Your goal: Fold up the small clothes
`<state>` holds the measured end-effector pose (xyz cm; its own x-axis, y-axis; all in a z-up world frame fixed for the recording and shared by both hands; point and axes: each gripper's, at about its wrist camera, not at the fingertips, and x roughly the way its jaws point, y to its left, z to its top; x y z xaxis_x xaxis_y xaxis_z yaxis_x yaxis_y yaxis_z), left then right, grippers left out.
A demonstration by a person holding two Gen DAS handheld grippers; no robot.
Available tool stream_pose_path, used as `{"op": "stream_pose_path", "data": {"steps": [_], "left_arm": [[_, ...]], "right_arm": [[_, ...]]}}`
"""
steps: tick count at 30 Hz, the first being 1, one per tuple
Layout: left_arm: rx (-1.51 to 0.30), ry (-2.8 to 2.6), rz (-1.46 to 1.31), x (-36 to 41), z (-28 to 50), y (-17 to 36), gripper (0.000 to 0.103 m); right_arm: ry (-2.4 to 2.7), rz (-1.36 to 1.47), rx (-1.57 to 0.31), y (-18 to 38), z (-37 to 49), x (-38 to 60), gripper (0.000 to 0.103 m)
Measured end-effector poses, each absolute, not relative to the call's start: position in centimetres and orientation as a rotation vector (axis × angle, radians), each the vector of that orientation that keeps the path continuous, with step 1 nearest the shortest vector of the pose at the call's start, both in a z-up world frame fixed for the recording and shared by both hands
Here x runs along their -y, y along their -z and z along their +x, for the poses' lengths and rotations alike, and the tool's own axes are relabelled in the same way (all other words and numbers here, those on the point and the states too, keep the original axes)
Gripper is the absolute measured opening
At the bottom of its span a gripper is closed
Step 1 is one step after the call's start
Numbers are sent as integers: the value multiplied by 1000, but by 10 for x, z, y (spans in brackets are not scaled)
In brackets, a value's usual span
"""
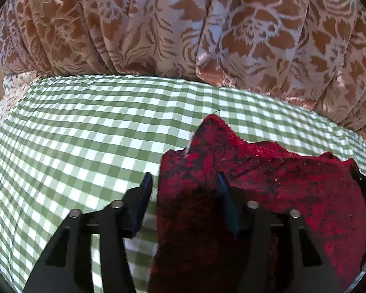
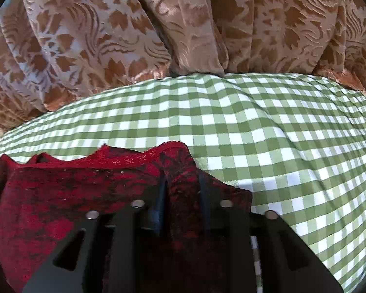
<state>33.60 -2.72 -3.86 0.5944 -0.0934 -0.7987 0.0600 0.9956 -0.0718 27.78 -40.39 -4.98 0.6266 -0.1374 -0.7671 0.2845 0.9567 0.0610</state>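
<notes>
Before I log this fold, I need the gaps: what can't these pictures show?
- Left wrist view: the red garment runs off the bottom edge; left claw covers part.
- Right wrist view: right claw hides its grip point; the garment's full shape is cut off left.

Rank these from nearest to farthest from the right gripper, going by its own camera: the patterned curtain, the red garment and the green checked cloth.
1. Red garment: between the fingers of the right gripper, spreading left.
2. Green checked cloth: beneath the garment, stretching ahead and right.
3. Patterned curtain: hanging along the cloth's far edge.
</notes>
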Motion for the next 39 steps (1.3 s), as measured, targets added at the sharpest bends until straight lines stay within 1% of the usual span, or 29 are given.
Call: {"op": "stream_pose_path", "data": {"steps": [2, 4, 6, 8, 10, 15, 17, 18, 19, 20, 21, 22, 23, 26, 29, 33, 35, 36, 37, 38, 39], "left_arm": [[-906, 108, -84, 15, 320, 27, 65], [-898, 130, -110, 4, 304, 22, 66], [-897, 179, -145, -9, 280, 21, 67], [-892, 219, -173, -23, 248, 23, 71], [-902, 258, -213, -34, 226, 28, 73], [-955, 329, -279, -42, 168, 51, 73], [-981, 332, -291, -40, 161, 61, 70], [-989, 330, -304, -40, 162, 66, 64], [-1000, 350, -334, -39, 164, 69, 49], [-1014, 367, -353, -40, 162, 71, 39], [-1019, 360, -358, -39, 164, 72, 36], [-1017, 364, -354, -38, 165, 71, 26], [-1015, 365, -348, -38, 165, 70, 19], [-1007, 370, -318, -41, 158, 63, 14], [-1016, 376, -318, -54, 145, 59, 14], [-1039, 352, -287, -53, 133, 59, 15], [-1023, 259, -216, -46, 129, 51, 29], [-1007, 226, -185, -43, 128, 46, 32], [-966, 184, -153, -41, 126, 36, 36], [-936, 155, -128, -41, 125, 29, 43], [-901, 127, -90, -38, 124, 21, 44]], "right_arm": [[184, 217, -838, 35, 259, 406, 58], [141, 246, -813, 26, 234, 409, 68], [101, 285, -802, 21, 208, 415, 71], [59, 351, -808, 24, 172, 424, 75], [34, 398, -816, 31, 143, 429, 75], [-5, 475, -862, 62, 84, 427, 75], [-7, 493, -874, 76, 72, 422, 75], [-6, 491, -878, 82, 70, 418, 73], [-6, 488, -876, 84, 71, 415, 62], [-6, 493, -875, 85, 72, 414, 48], [2, 501, -874, 85, 73, 412, 43], [5, 503, -870, 83, 73, 411, 34], [4, 504, -870, 81, 72, 410, 30], [-26, 488, -872, 69, 62, 404, 27], [-68, 481, -889, 63, 39, 399, 26], [-65, 464, -915, 70, 20, 395, 26], [-52, 475, -926, 75, 16, 396, 28], [-54, 474, -922, 74, 16, 395, 30], [-42, 463, -919, 72, 17, 394, 35], [-39, 462, -925, 70, 20, 394, 41], [-35, 458, -942, 68, 23, 394, 46]]}}
